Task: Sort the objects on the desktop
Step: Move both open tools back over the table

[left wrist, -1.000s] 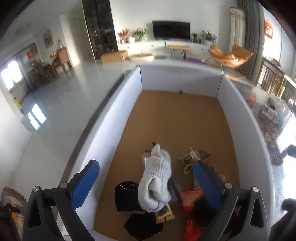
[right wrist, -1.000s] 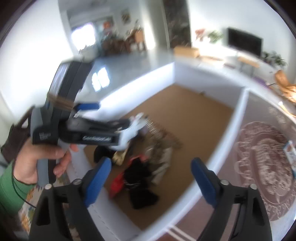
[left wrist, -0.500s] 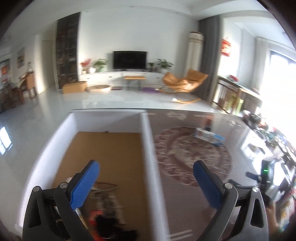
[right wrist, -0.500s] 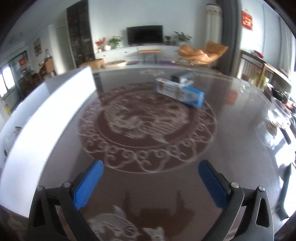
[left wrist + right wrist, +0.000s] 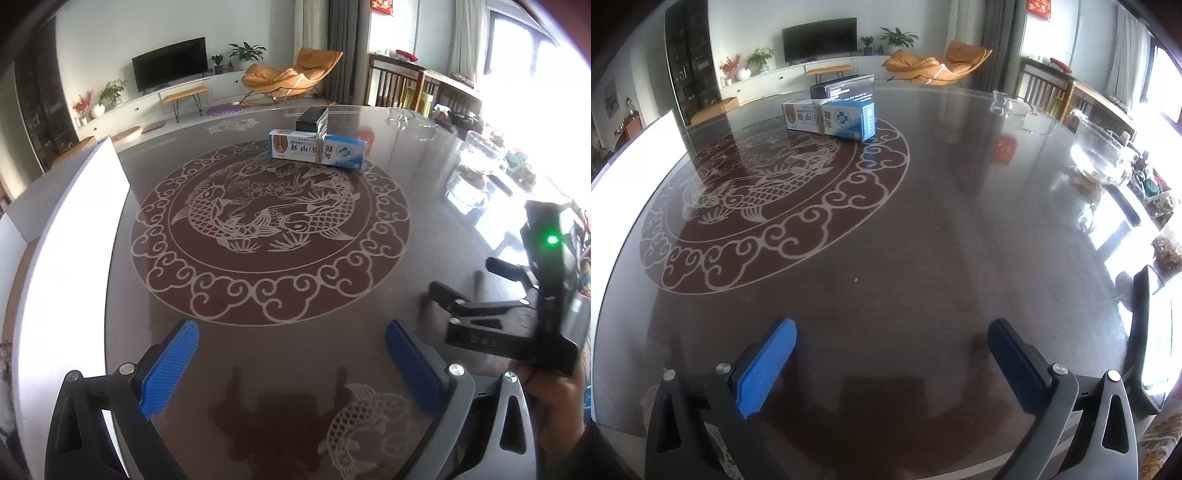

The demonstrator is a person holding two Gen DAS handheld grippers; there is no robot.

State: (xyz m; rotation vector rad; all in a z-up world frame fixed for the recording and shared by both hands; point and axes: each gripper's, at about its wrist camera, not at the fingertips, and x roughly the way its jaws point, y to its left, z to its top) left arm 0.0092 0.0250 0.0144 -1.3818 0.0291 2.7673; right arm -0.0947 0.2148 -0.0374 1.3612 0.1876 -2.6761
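Both wrist views one second after they framed the white-walled bin of clothing and trinkets. The cameras have swung away from that bin; only its white wall (image 5: 70, 236) remains, at the left edge of the dark glass table (image 5: 424, 236), and its contents are out of view. The landmark now is the round fish medallion (image 5: 269, 225) set in the tabletop. On the medallion's far rim lies the blue-and-white carton (image 5: 318, 149), with a black box (image 5: 313, 119) touching it just behind. The left gripper (image 5: 291, 362) hangs over the medallion's near rim, blue pads wide apart, nothing between them. The right gripper (image 5: 892, 363), seen from the left wrist at the medallion's right with a hand (image 5: 554, 391) on its grip, has just been opening and stands at full spread, likewise empty. Clear glass bowls (image 5: 1102, 155) sit well to the medallion's right. Reading: attention has passed from the bin to the boxes, probably the next items to sort; both lie well beyond either tool.
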